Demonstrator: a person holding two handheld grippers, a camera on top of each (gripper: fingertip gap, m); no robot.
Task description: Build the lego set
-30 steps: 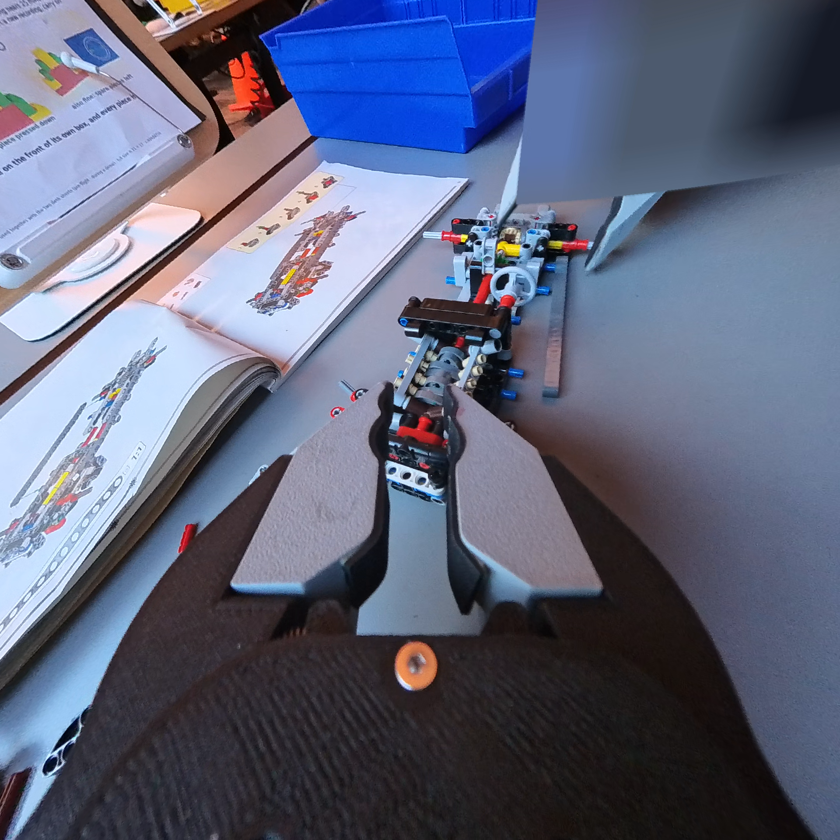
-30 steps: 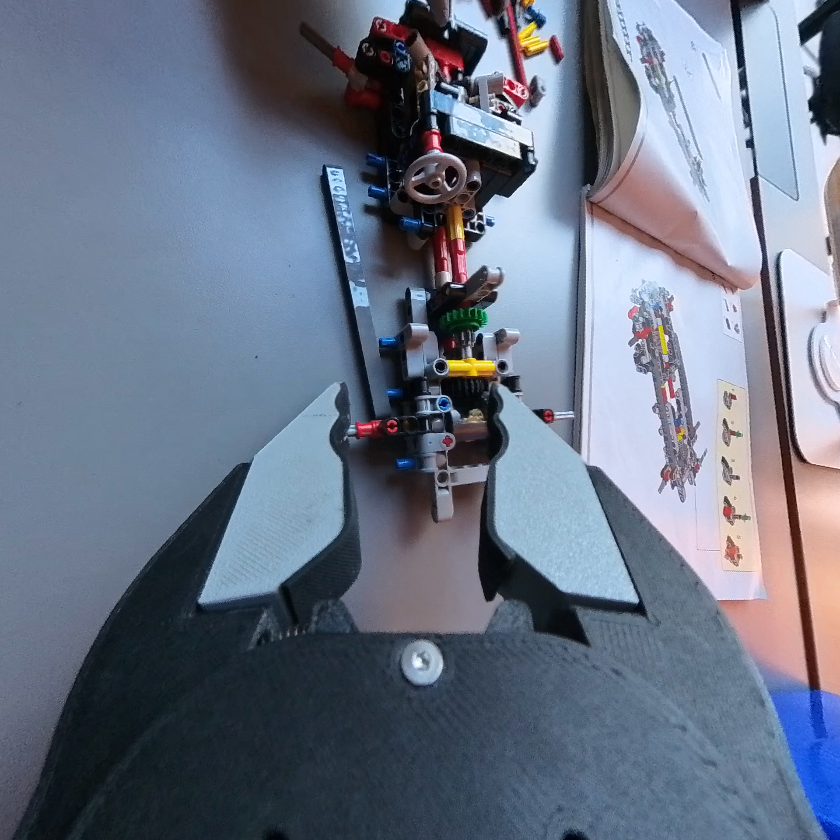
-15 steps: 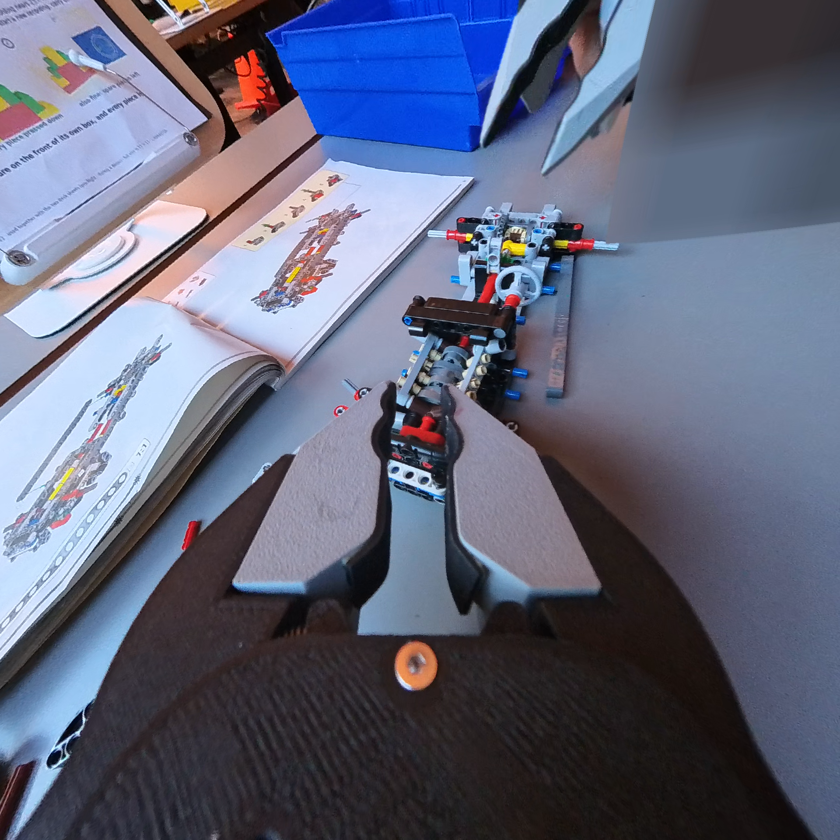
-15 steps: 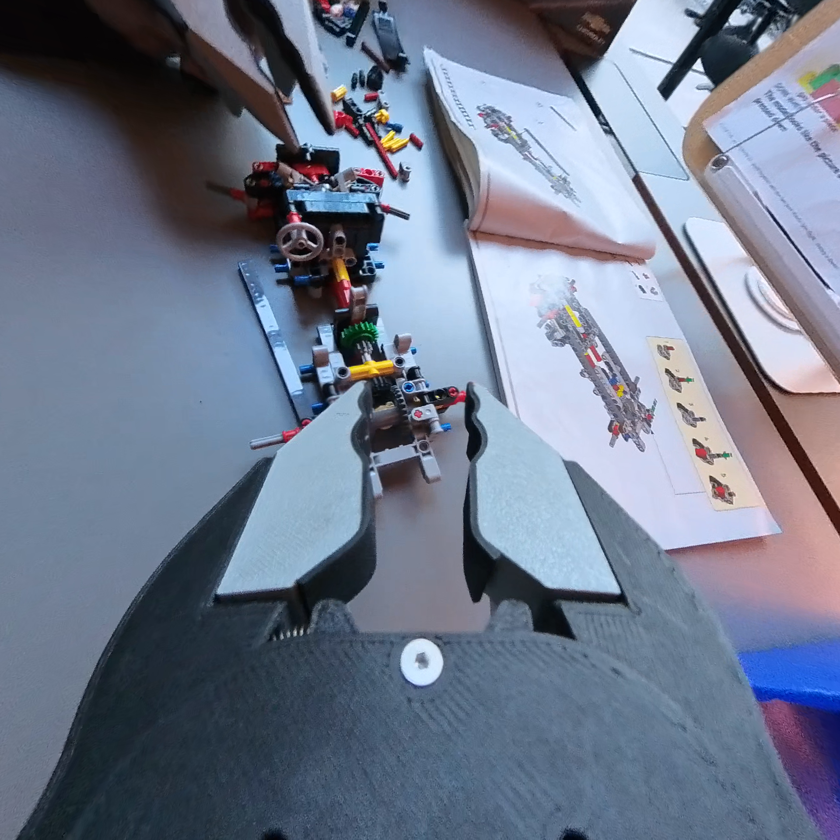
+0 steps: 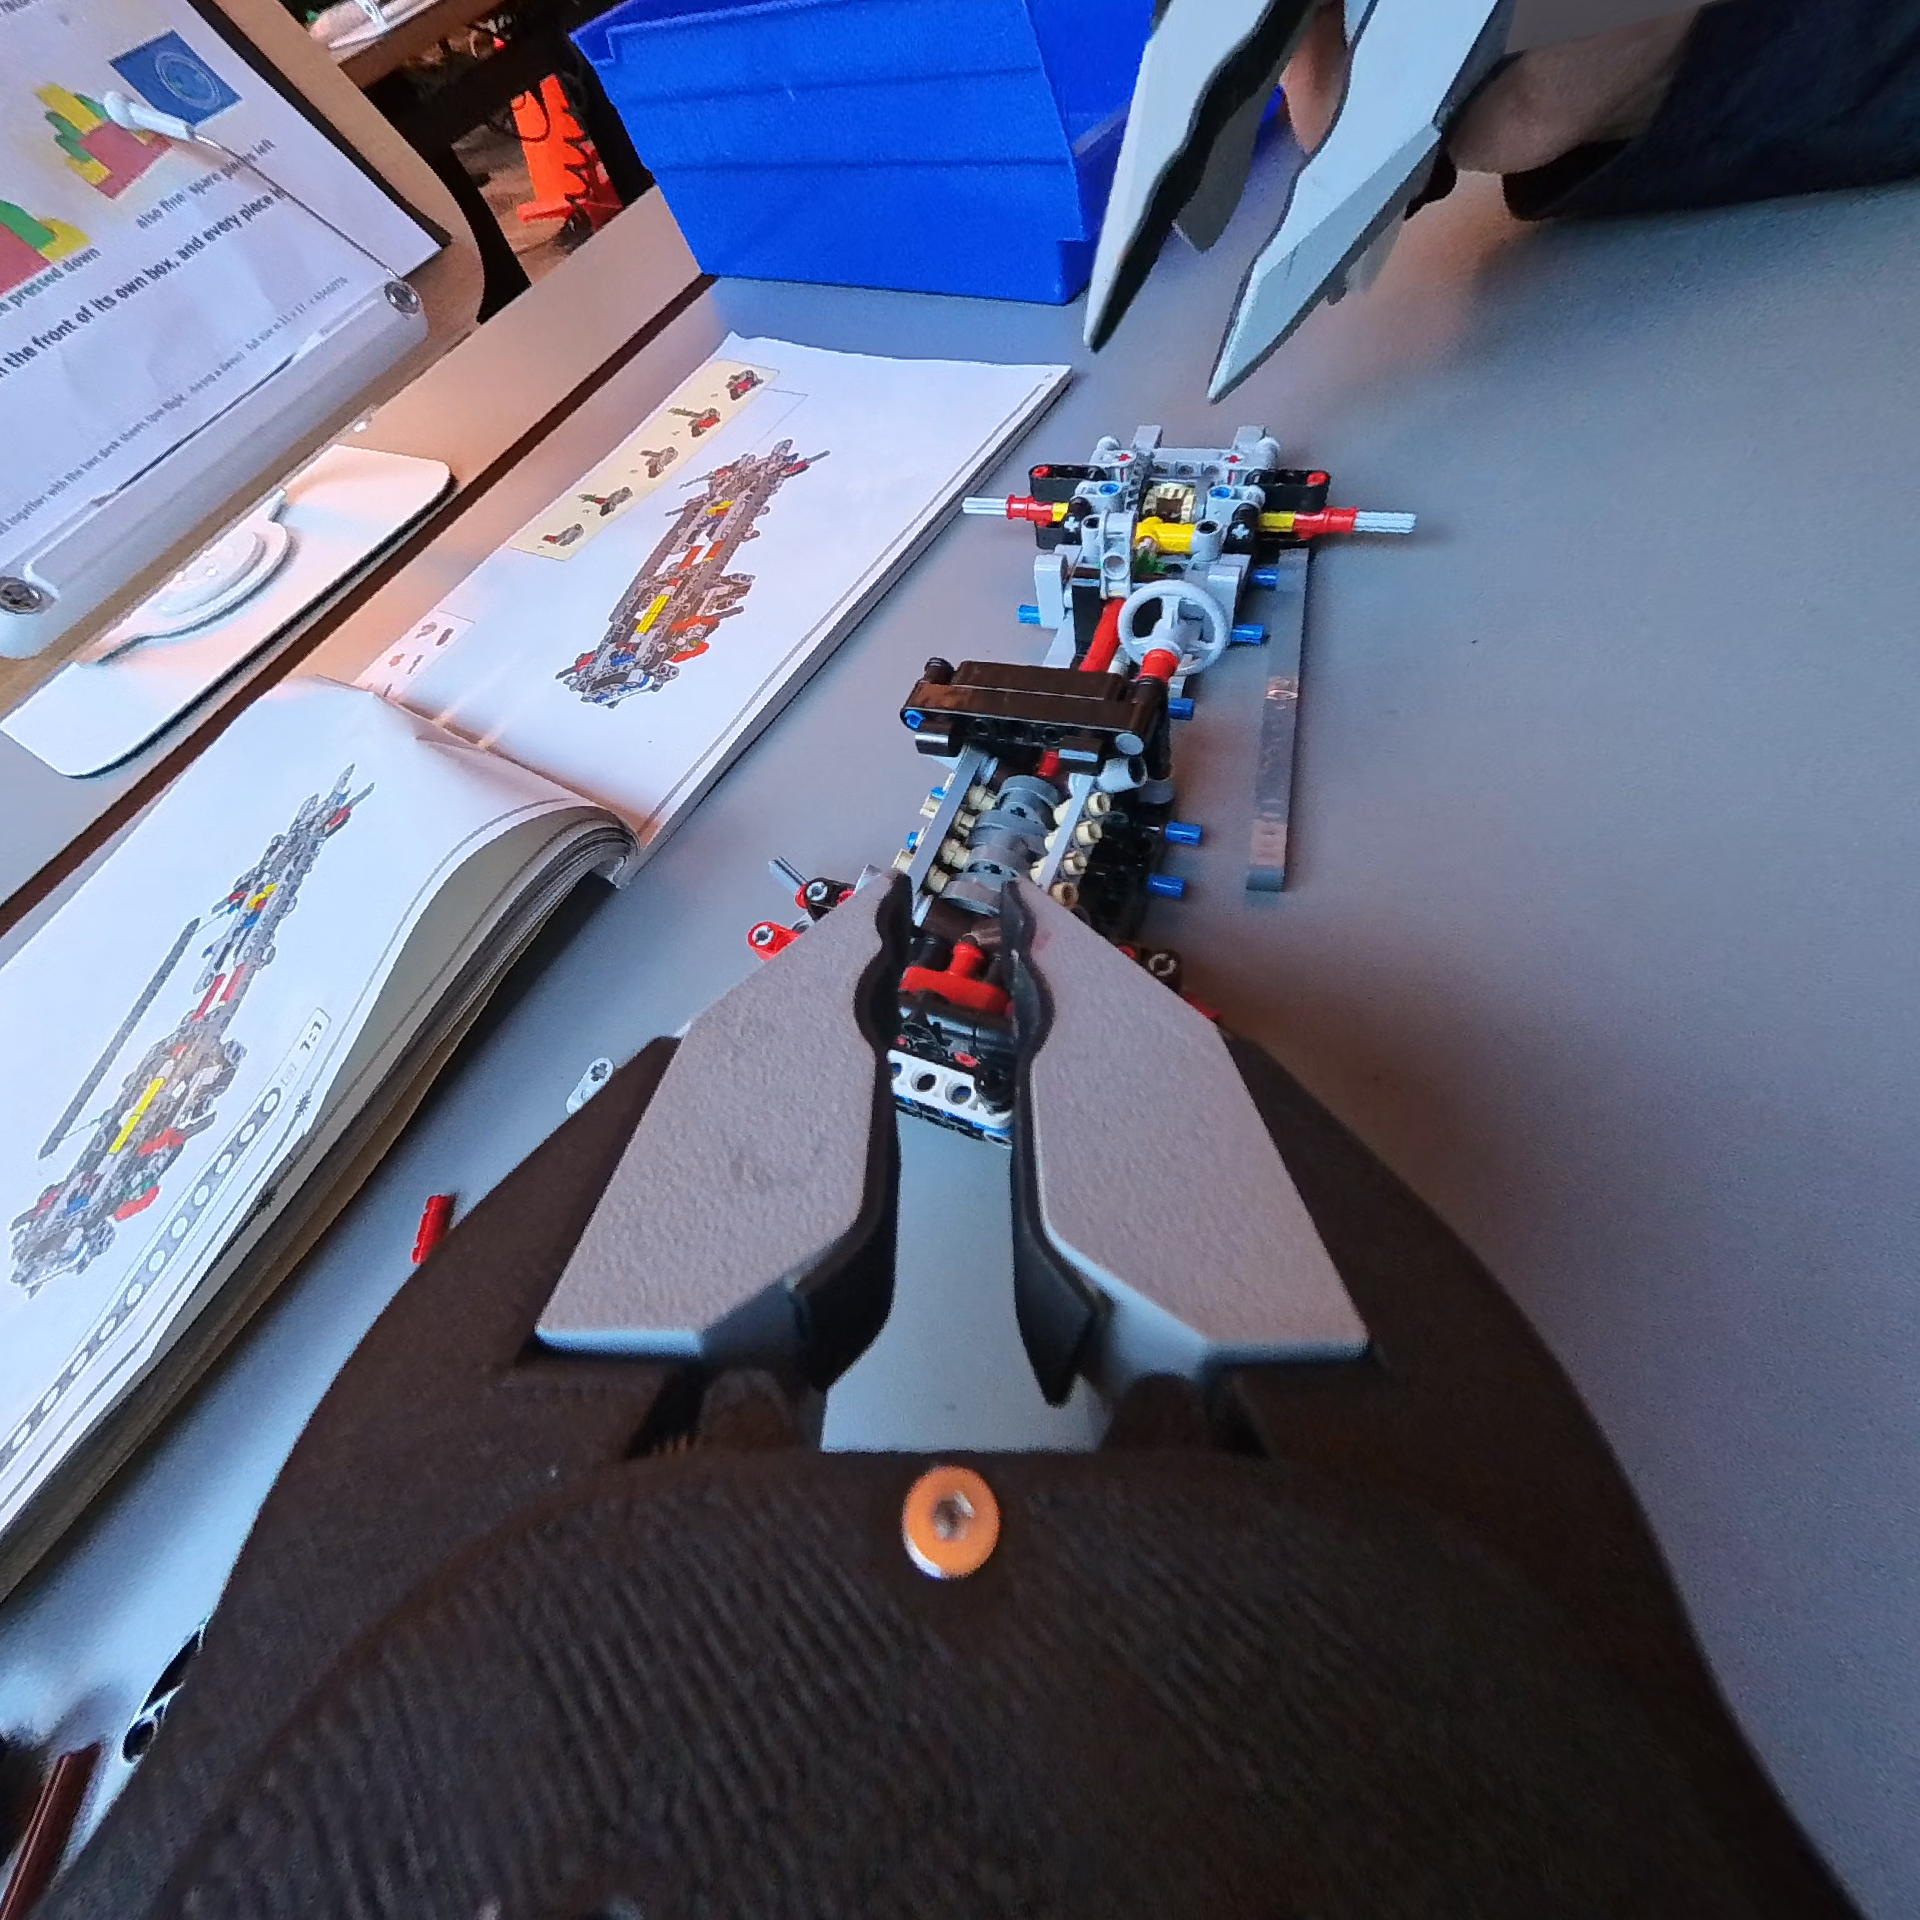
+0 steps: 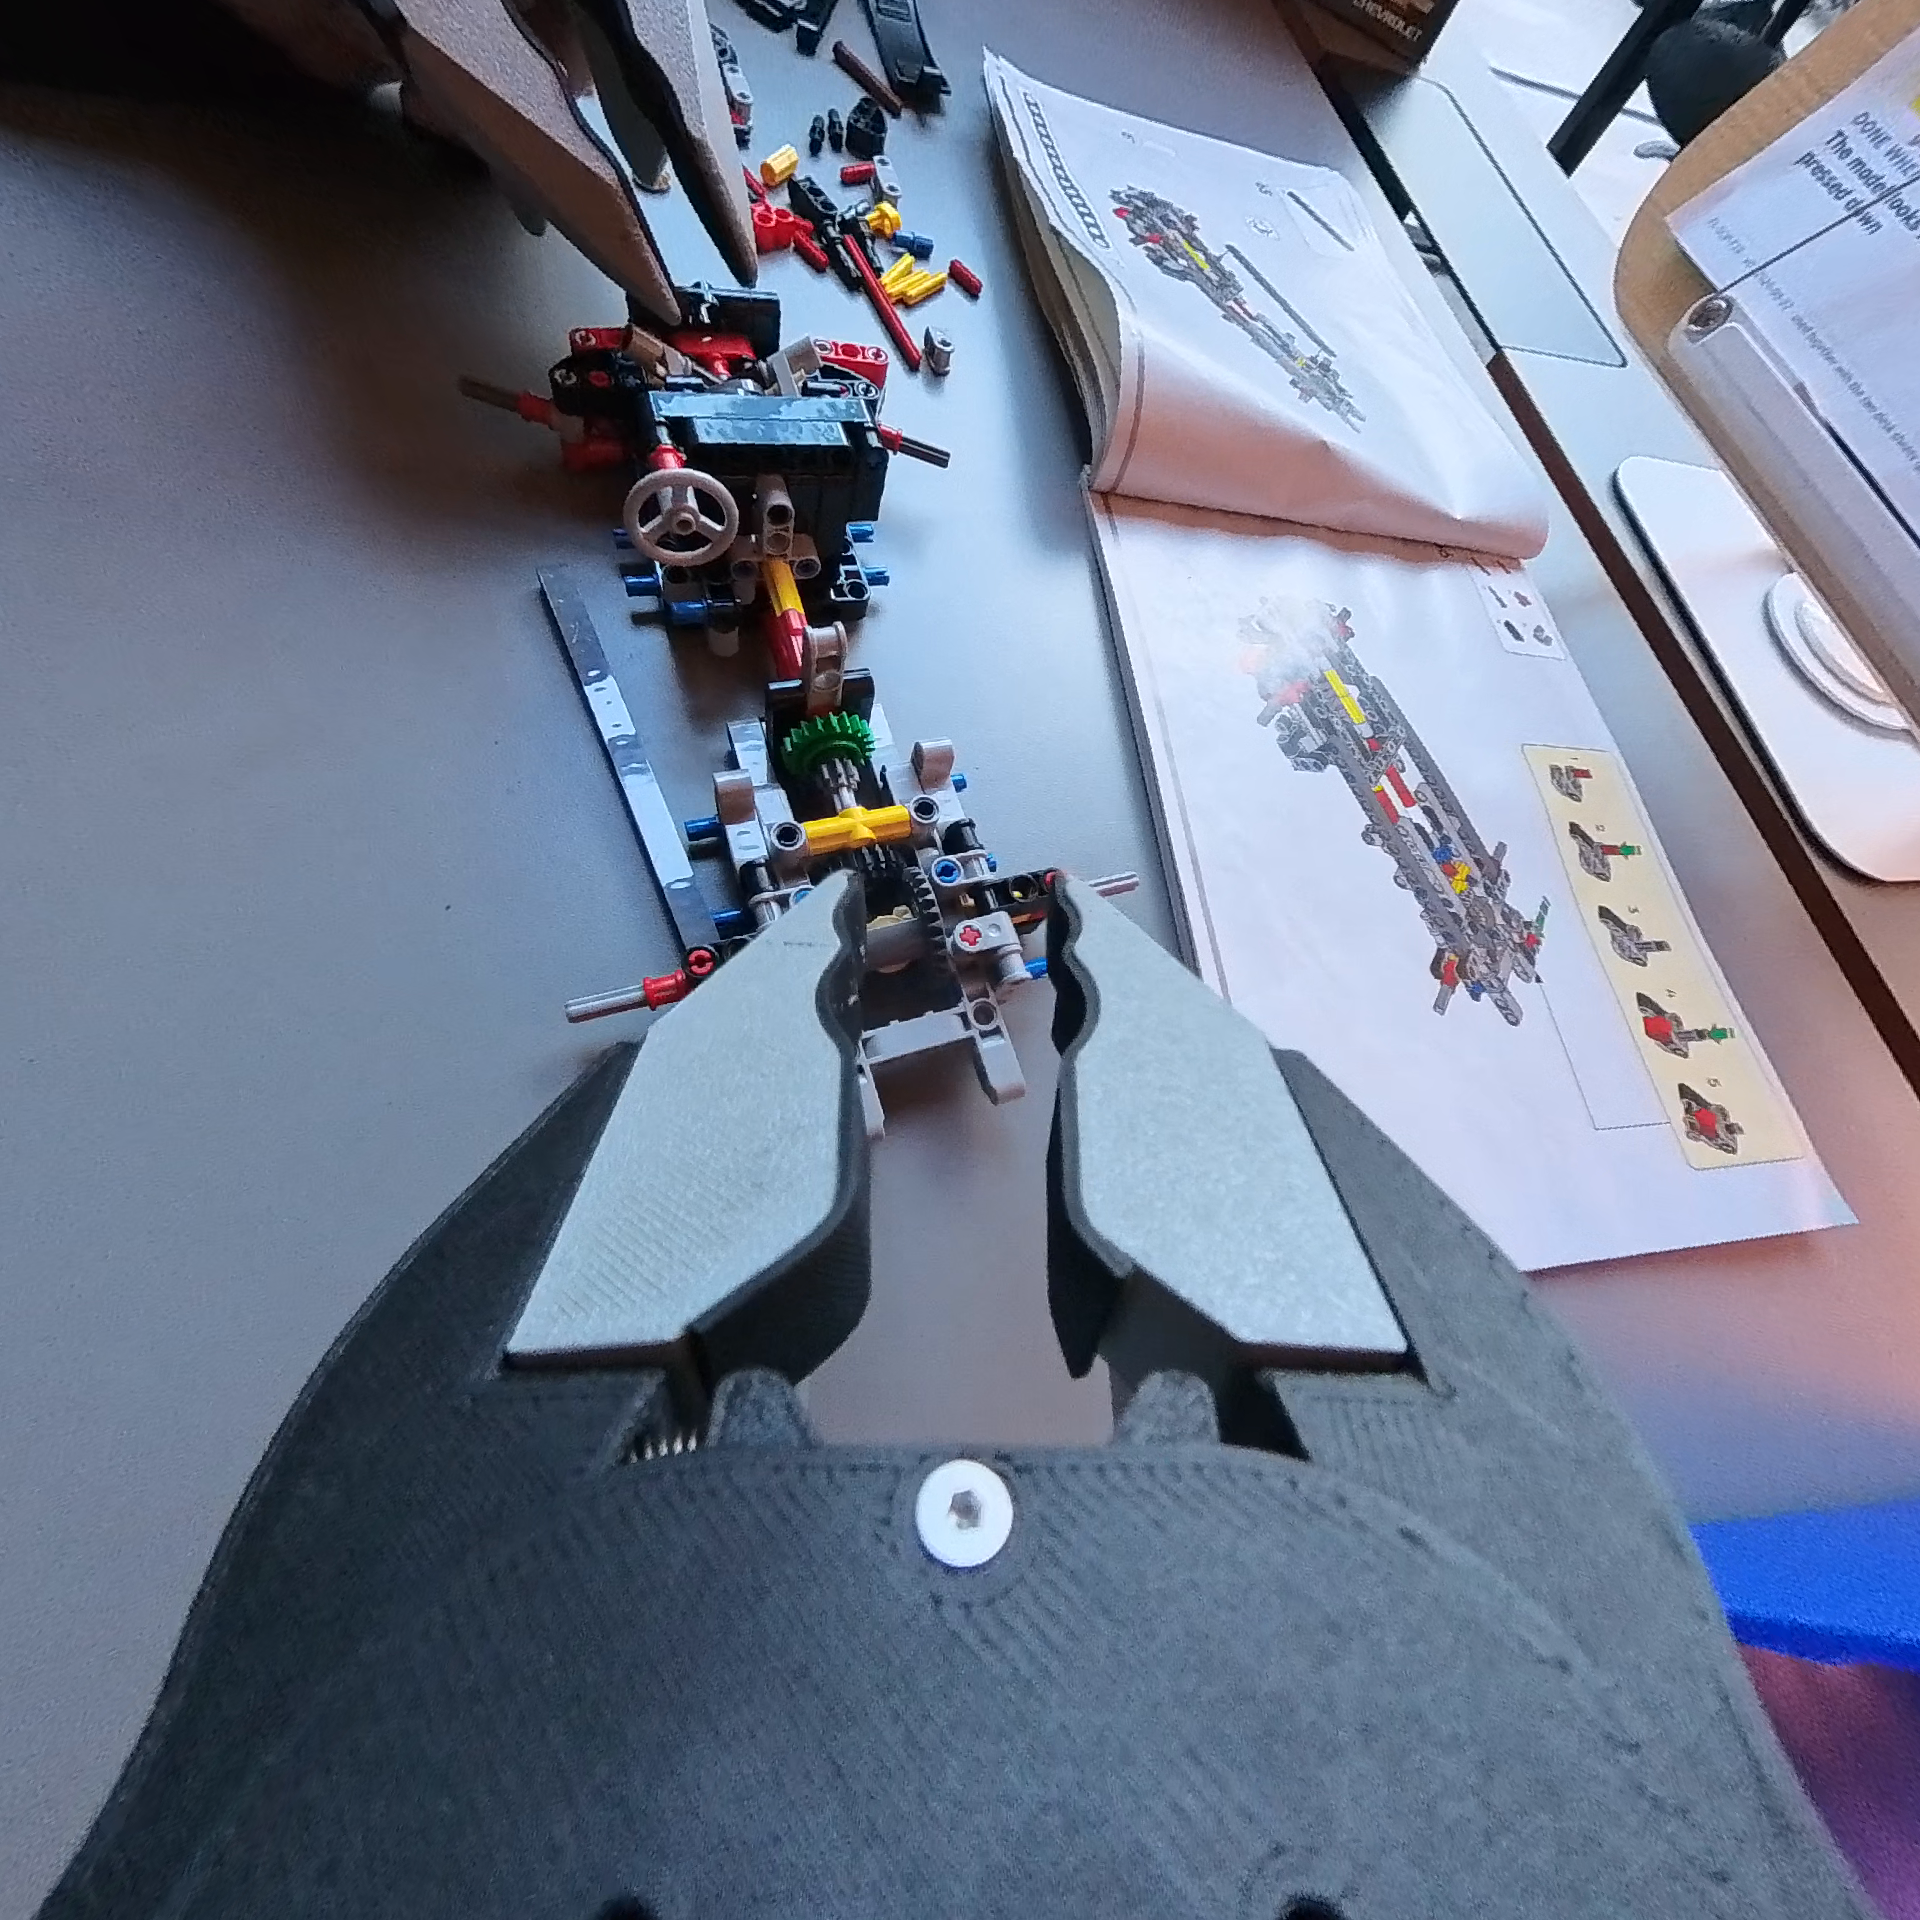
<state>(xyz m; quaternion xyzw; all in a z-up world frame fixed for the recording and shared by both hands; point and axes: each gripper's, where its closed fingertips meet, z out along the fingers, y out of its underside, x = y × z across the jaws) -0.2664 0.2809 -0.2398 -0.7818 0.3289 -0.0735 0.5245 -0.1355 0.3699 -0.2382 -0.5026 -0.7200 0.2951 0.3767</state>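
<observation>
The left gripper point(image 5: 956, 914) is clamping the near end of the brick-built chassis point(image 5: 1049, 800) lying on the grey table point(image 5: 1558, 935); the right gripper point(image 6: 951, 914) is hovering open above its far end, beside the open booklet point(image 6: 1403, 831).

Plastic, paper and a matt table top

The chassis model point(image 5: 1049, 790) is glossy plastic with a shiny long beam point(image 5: 1276, 748) beside it; the tongs' fingers point(image 6: 717, 1143) look grainy matt grey in a ribbed, rough black body; the instruction booklet point(image 6: 1403, 831) is smooth paper; the table point(image 5: 1610, 831) matt grey; the bin point(image 5: 883, 135) glossy blue plastic.
</observation>
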